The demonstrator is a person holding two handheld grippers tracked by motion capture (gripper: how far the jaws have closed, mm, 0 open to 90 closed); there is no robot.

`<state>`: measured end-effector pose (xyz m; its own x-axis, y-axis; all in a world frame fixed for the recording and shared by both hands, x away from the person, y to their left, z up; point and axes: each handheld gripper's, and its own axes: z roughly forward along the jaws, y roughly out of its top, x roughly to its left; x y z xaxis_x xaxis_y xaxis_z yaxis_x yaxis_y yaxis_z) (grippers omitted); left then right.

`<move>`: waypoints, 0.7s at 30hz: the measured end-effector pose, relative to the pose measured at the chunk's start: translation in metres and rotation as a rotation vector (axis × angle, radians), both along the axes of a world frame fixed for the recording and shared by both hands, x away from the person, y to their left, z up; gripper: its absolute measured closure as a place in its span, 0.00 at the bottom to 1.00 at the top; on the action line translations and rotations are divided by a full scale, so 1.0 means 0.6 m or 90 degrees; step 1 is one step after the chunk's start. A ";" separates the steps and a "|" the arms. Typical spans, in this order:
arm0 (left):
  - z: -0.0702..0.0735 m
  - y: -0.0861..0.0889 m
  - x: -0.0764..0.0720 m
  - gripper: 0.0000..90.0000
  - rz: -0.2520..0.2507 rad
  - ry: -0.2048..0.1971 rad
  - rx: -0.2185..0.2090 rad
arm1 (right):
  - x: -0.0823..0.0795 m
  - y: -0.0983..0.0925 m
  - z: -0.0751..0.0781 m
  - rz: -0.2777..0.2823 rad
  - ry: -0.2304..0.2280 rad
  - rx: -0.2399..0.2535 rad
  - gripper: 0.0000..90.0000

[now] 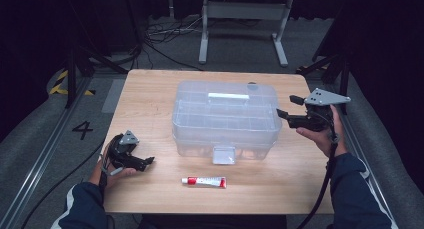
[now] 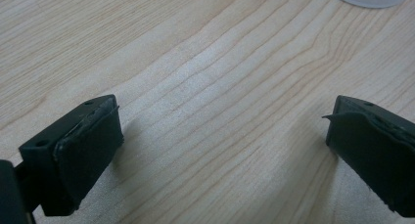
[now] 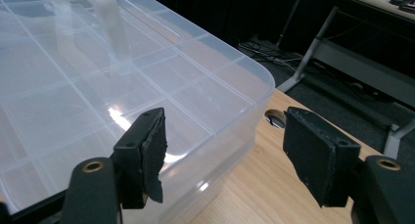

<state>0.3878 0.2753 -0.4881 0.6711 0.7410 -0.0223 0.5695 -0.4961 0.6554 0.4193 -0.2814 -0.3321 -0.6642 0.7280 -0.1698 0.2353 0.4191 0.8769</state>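
A clear plastic compartment box [image 1: 225, 119] with a white handle [image 1: 228, 96] stands shut in the middle of the wooden table [image 1: 150, 89], its front latch [image 1: 223, 155] facing me. A red-and-white tube [image 1: 204, 182] lies in front of it. My right gripper [image 1: 287, 106] hovers at the box's right end, open. In the right gripper view the box's corner [image 3: 122, 87] lies just ahead of the right gripper [image 3: 222, 150], untouched. My left gripper [image 1: 145, 163] rests low at the front left. It stands open [image 2: 220, 150] over bare wood.
A round dark hole [image 3: 275, 117] sits in the tabletop behind the box. Beyond the table stand a grey metal frame [image 1: 245, 11] and loose cables [image 1: 165, 31] on the floor. A "4" [image 1: 82, 130] is marked on the floor at the left.
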 end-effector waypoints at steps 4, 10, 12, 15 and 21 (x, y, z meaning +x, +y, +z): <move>0.000 0.000 0.000 0.01 0.000 0.000 0.000 | 0.003 0.009 0.002 0.007 0.001 0.002 0.37; 0.000 0.000 0.000 0.01 0.002 -0.001 -0.001 | 0.006 0.025 0.007 0.023 0.002 -0.002 0.38; 0.000 0.000 0.000 0.01 0.002 -0.001 0.000 | 0.008 0.032 0.007 0.027 0.004 -0.004 0.38; 0.000 0.000 0.000 0.01 0.002 -0.001 0.000 | 0.011 0.039 0.006 0.033 0.004 -0.005 0.38; 0.000 0.000 0.000 0.01 0.002 -0.001 0.000 | 0.015 0.052 0.007 0.041 0.008 -0.012 0.38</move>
